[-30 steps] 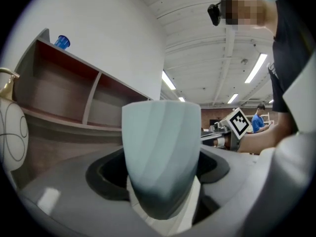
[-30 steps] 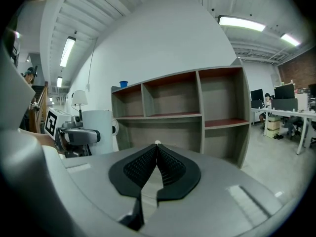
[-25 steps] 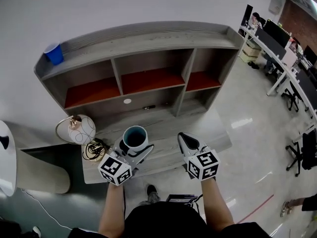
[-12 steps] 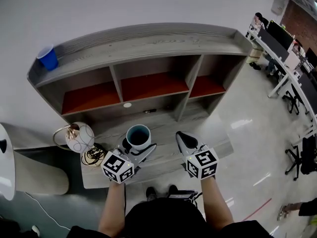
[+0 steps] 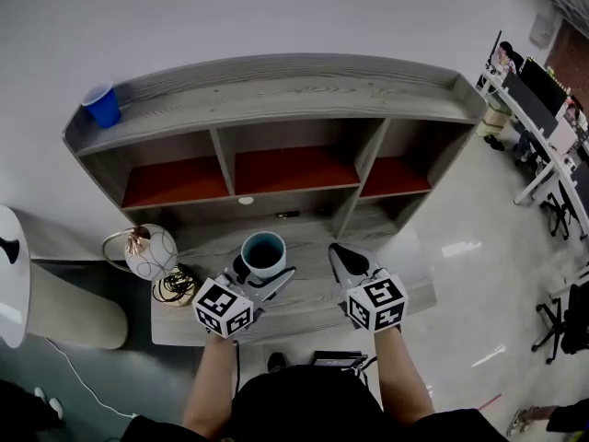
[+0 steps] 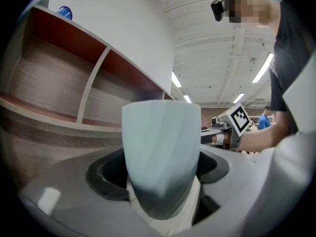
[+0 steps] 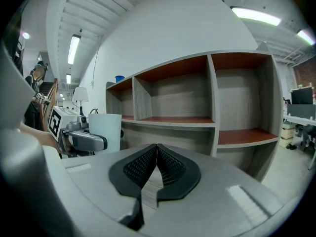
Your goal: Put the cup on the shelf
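A pale blue cup (image 5: pixel 263 252) with a dark inside stands upright between the jaws of my left gripper (image 5: pixel 261 273), which is shut on it. In the left gripper view the cup (image 6: pixel 160 152) fills the middle, held above the grey desk. The grey shelf unit (image 5: pixel 276 95) with red-backed compartments stands just beyond, its middle compartment (image 5: pixel 294 168) straight ahead of the cup. My right gripper (image 5: pixel 342 261) hovers beside the cup to the right, its jaws shut on nothing. The right gripper view shows its pads (image 7: pixel 168 166) pressed together, the cup (image 7: pixel 105 130) at the left and the shelf unit (image 7: pixel 197 98) ahead.
A blue plastic cup (image 5: pixel 101 102) stands on the shelf's top at the left. A round wire lamp (image 5: pixel 147 250) and coiled cable (image 5: pixel 175 284) lie on the desk (image 5: pixel 313 293) to the left. A white round table (image 5: pixel 14 284) is at far left; office desks and chairs (image 5: pixel 552 155) at right.
Both grippers and the cup have drifted slightly forward toward the shelf; the head view has shifted, so the shelf sits a little lower and more to the right in frame.
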Available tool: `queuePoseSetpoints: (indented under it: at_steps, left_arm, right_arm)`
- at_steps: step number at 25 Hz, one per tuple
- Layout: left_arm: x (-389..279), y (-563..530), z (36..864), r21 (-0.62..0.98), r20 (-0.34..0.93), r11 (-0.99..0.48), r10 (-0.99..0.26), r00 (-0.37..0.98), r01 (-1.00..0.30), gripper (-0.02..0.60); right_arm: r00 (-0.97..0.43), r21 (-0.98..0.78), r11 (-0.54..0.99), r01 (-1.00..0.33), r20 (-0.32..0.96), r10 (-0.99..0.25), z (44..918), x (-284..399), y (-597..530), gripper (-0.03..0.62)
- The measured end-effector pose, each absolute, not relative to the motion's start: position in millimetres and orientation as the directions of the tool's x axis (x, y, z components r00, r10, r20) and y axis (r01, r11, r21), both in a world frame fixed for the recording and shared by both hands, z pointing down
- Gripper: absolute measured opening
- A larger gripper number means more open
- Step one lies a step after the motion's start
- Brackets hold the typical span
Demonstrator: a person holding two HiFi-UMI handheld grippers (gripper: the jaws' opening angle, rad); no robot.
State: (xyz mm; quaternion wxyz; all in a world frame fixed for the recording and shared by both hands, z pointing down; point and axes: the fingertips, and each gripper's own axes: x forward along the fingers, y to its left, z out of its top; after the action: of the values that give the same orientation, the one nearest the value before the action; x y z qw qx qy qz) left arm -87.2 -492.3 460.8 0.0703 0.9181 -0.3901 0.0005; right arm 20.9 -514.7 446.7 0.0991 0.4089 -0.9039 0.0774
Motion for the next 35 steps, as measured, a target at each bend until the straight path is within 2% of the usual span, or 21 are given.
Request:
queuePoseSetpoints:
  at_steps: [19, 35]
  left_arm:
    - [-81, -494, 452, 0.105, 0.079, -0.674, -0.727, 0.682, -0.731, 0.37]
    - [-74, -553, 380, 0.007, 0.076, -0.63, -0.774, 0.629, -0.776, 0.37]
  right_arm:
    - [-0.692, -0.073, 0.698, -0.712, 0.236, -0.682, 444, 19, -517, 0.014]
    - [-0.783, -0.06, 0.785, -0.617, 0.148, -0.604, 380, 18, -549, 0.014]
